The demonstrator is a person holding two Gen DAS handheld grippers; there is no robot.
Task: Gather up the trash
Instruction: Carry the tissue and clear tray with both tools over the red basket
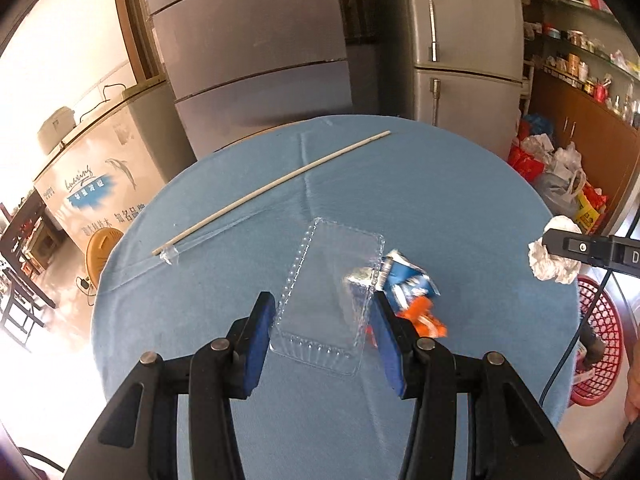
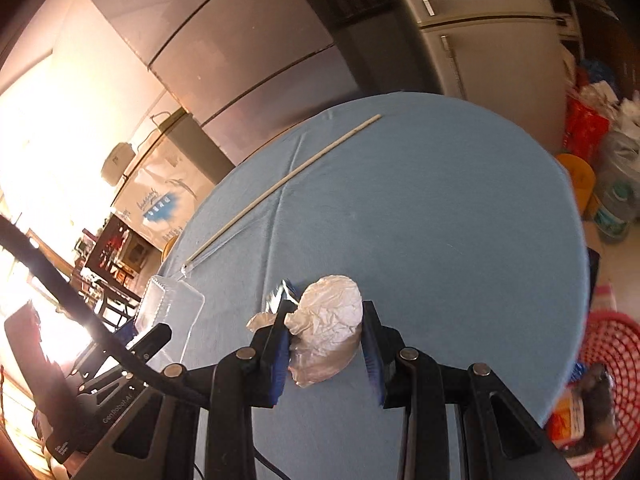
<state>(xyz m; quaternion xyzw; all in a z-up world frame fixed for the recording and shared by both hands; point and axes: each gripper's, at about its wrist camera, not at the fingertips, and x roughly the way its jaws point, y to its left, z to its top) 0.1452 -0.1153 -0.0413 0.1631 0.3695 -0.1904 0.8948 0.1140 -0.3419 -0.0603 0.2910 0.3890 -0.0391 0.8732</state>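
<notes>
1. Left gripper (image 1: 324, 320) angled down, clamped on a clear plastic tray (image 1: 328, 292) between its jaws.
2. Right gripper (image 2: 326, 340) angled down too, squeezing a crumpled wrapper (image 2: 328, 328).
3. Blue round table (image 1: 440, 200) beneath; long stick (image 1: 272, 188) lying well ahead of both.

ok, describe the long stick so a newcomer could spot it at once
Start at the round table in blue cloth. On its far left side lies the pale stick, diagonal, apart from the other trash. It alone is long, thin and rigid; the clear tray and wrappers are crumpled or boxy.
</notes>
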